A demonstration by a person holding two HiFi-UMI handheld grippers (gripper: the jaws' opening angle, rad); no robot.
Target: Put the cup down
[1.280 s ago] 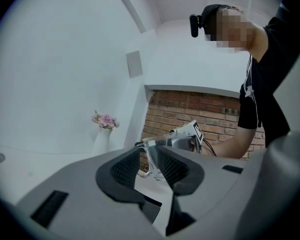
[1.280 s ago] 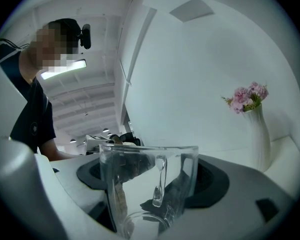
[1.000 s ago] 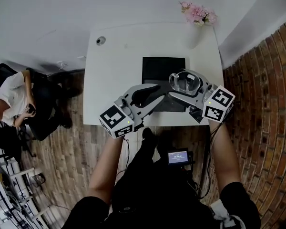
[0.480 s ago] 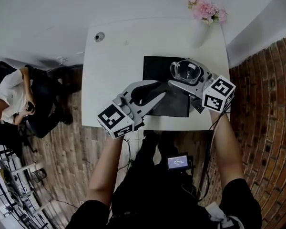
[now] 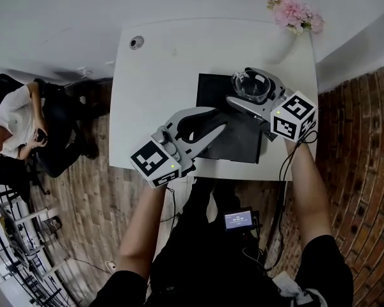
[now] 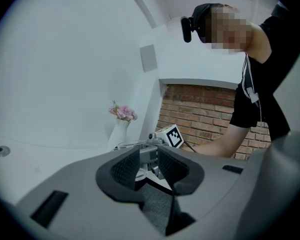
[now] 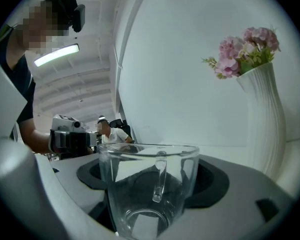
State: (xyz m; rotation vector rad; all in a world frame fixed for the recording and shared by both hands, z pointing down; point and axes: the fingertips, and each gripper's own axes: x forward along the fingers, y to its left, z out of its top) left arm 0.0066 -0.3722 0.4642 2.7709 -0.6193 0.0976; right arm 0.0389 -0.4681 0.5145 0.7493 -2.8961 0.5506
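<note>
One cup (image 5: 253, 85), one mat (image 5: 243, 142), one vase (image 5: 282, 46) at 1 o'clock and one table (image 5: 153, 94). Two grippers: left gripper (image 5: 219, 119), right gripper (image 5: 242, 85). One seated person (image 5: 16, 123) at 9 o'clock.

No legible text, number or brand anywhere you look. Left marker cube (image 5: 155, 162) and right marker cube (image 5: 293, 116): black-and-white square patterns only. Small screen (image 5: 238, 219) at your waist: print too small to read.

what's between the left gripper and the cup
In the head view, a bare stretch of black mat lies between the open left gripper and the glass cup, along with the near jaw of the right gripper that holds it.
</note>
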